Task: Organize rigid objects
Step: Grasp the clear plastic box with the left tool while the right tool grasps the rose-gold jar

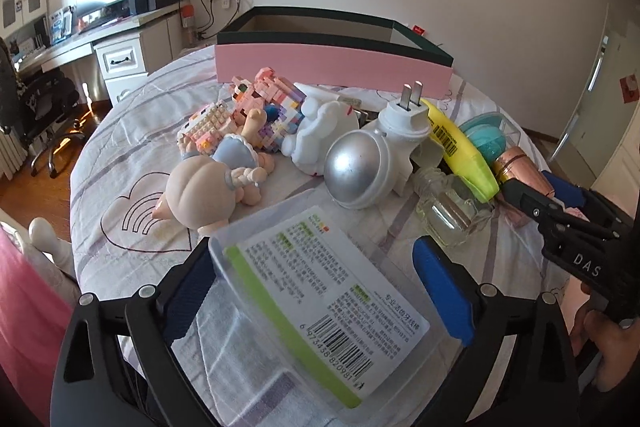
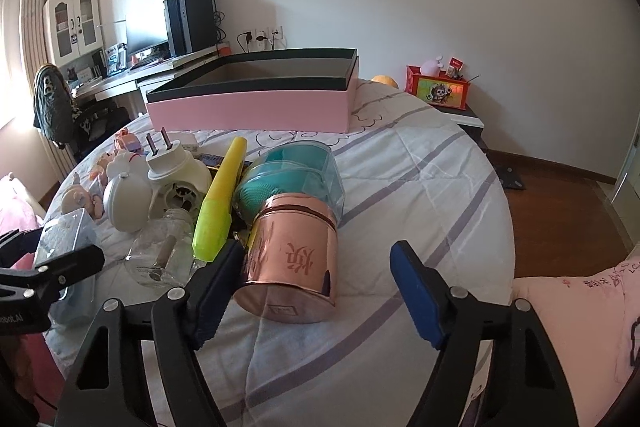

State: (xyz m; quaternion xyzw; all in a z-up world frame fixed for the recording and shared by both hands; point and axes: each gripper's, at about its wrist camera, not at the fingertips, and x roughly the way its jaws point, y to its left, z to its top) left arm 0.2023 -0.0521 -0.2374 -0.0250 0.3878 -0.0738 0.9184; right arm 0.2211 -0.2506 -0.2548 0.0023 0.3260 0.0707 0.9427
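Copper tin (image 2: 290, 259) (lying sideways, twelve o'clock of the released right gripper (image 2: 316, 291)) could roll away if nudged; left gripper (image 1: 320, 291) jaws bracket, unclenched, a clear box (image 1: 320, 307).

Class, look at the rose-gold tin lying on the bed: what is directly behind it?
Behind the rose-gold tin sits a clear case holding a teal item. The tin covers the case's lower front, so that part stays unseen.
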